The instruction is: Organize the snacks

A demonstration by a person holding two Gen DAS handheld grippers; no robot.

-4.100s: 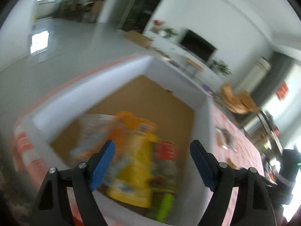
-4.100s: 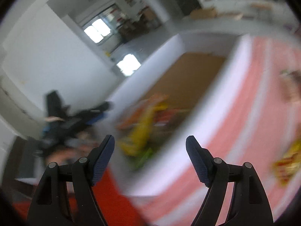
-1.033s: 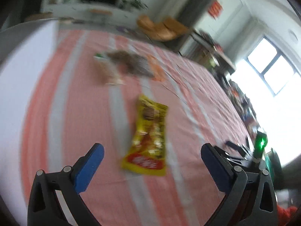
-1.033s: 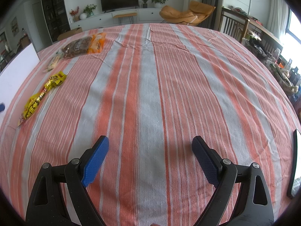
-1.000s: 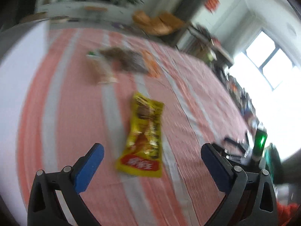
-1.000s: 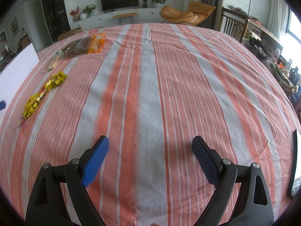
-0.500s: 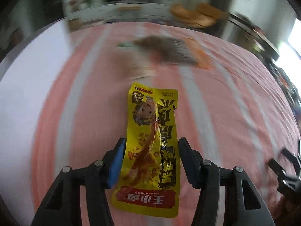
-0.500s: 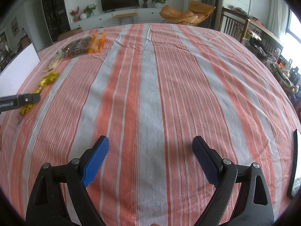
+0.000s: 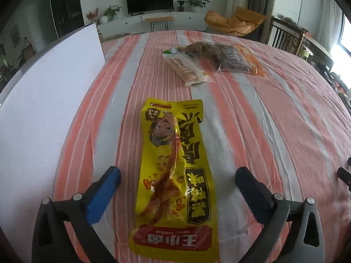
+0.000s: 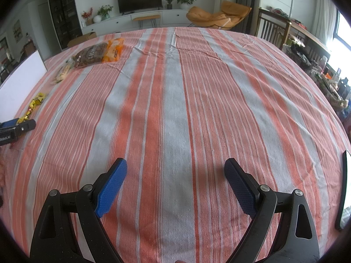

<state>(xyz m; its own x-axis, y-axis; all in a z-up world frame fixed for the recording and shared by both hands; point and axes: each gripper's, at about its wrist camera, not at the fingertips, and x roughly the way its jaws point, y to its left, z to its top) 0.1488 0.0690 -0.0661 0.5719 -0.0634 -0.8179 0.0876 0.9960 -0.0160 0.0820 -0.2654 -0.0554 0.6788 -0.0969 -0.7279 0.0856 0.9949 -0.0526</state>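
A long yellow snack packet (image 9: pixel 175 175) lies flat on the striped tablecloth (image 9: pixel 274 120), pointing away from me. My left gripper (image 9: pixel 177 172) hangs low over its near half with its jaws opening wide. The packet lies between the fingers, and neither pad touches it. My right gripper (image 10: pixel 175 164) stands open over bare cloth, holding nothing. In the right wrist view the left gripper (image 10: pixel 19 123) shows at the far left edge, over the yellow packet (image 10: pixel 33 106).
The white box wall (image 9: pixel 43 109) rises close on the left. Farther back lie a beige packet (image 9: pixel 186 68), a brown bag (image 9: pixel 219 54) and an orange packet (image 10: pixel 114 51). A dark flat device (image 10: pixel 343 186) sits at the table's right edge.
The left gripper swung from the box to the yellow packet and sank toward it. Half a second ago its jaws were narrow around the packet; now they stand wide. The right gripper kept still.
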